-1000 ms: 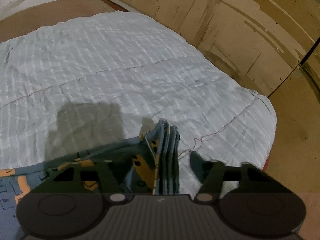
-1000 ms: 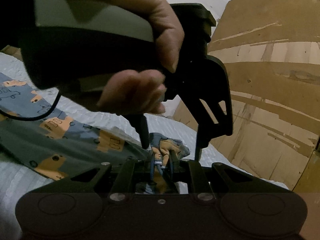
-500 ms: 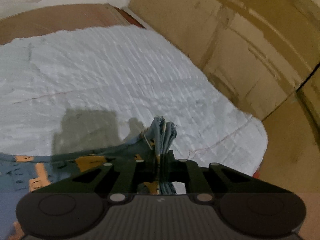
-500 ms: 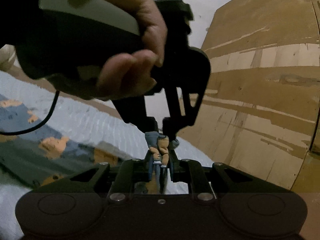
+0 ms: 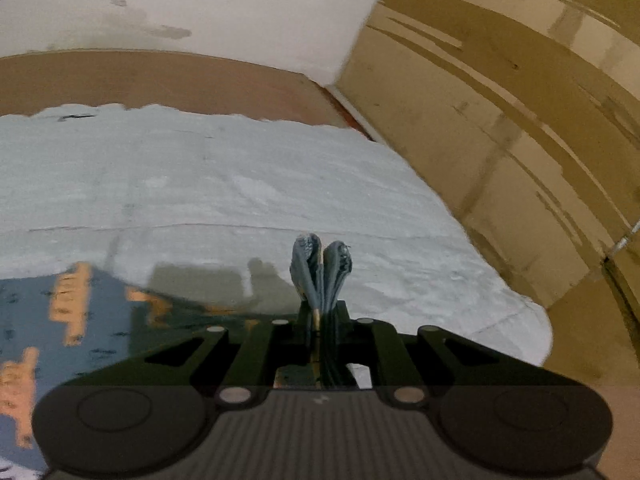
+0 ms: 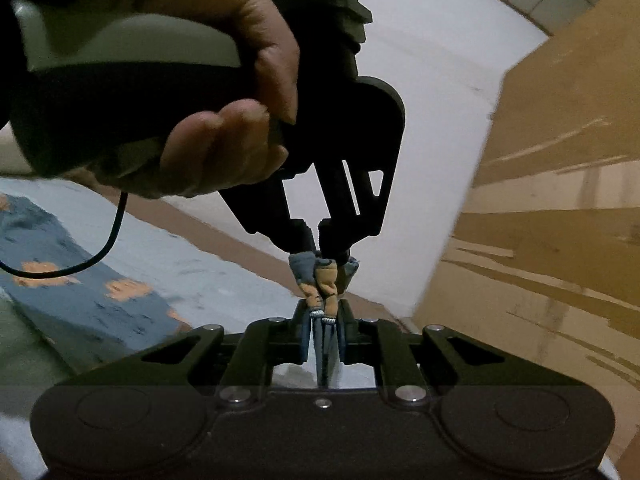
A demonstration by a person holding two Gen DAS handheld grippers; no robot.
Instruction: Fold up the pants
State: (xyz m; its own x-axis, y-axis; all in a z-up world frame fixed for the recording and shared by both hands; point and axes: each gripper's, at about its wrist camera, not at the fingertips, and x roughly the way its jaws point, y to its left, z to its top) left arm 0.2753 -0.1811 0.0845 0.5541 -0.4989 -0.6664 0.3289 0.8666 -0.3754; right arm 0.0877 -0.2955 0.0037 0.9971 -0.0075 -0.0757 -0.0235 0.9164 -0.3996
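Observation:
The pants (image 5: 76, 320) are blue-grey with orange prints and trail across the white quilt at the lower left. My left gripper (image 5: 322, 310) is shut on their bunched edge (image 5: 320, 268), which sticks up past the fingertips. In the right wrist view my right gripper (image 6: 323, 314) is shut on the same bunched edge (image 6: 320, 284). Just beyond it, a hand (image 6: 220, 148) holds the left gripper (image 6: 319, 251), which pinches that edge from above. The rest of the pants (image 6: 80, 296) hangs down to the left.
A white quilt (image 5: 240, 184) covers the bed. A brown board (image 5: 160, 76) and a white wall (image 5: 220, 8) stand behind it. Wooden panels (image 5: 500, 140) rise close on the right. A black cable (image 6: 108, 248) hangs from the left gripper's handle.
The left gripper's jaws closed on the bunched pants edge. Both grippers then lifted the edge off the quilt, and more of the wall came into view.

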